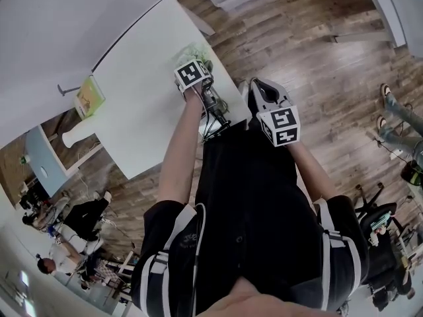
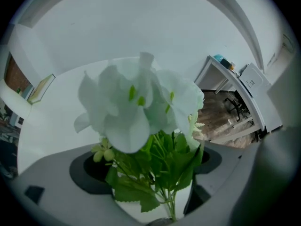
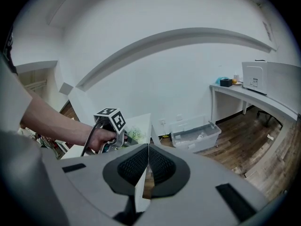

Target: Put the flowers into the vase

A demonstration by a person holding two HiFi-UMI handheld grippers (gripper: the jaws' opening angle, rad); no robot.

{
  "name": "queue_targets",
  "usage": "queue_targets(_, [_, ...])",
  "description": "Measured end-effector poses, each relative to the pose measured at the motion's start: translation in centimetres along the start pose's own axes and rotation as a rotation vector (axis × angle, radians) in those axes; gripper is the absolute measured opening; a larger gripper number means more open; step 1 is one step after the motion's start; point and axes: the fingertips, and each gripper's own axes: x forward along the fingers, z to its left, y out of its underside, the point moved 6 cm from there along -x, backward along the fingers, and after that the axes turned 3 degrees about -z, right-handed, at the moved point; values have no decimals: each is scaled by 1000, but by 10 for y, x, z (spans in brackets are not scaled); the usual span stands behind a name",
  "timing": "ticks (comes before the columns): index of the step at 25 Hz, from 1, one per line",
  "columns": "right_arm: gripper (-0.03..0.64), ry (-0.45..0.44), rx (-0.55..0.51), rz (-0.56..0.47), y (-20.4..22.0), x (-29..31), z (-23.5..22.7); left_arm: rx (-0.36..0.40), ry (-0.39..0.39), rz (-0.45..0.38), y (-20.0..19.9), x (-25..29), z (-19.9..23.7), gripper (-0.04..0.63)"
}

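Note:
A bunch of white artificial flowers with green leaves and thin stems stands upright between the jaws of my left gripper. The jaws are wide apart and the dark pads do not press on the bunch. The stems run down out of the picture's bottom edge; I cannot make out the vase. From the head view, the left gripper points steeply down over the near corner of the white table, with the flowers just beyond it. My right gripper hangs off the table's right edge, and its jaws are shut and empty.
A small yellow-green framed picture lies at the table's far left. A clear plastic bin sits on the wooden floor by the wall. A white desk with a printer stands to the right. People sit at the lower left.

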Motion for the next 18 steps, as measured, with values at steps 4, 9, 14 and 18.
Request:
queue_targets(4, [17,2,-5,-6,-2,-1,-2,-33,-26,27,2,9,7,508])
queue_targets(9, [17,8,-2,-11,-3,-4,-6,-26,-23,70,2,9,6,492])
queue_targets(14, [17,5,-10,-13,-7,-2,-8,-6,-10,97,1,7,5,425])
queue_targets(18, [17,-2,-18,-10,-8,-1,-8,-14,-12,110,0,3,8,328])
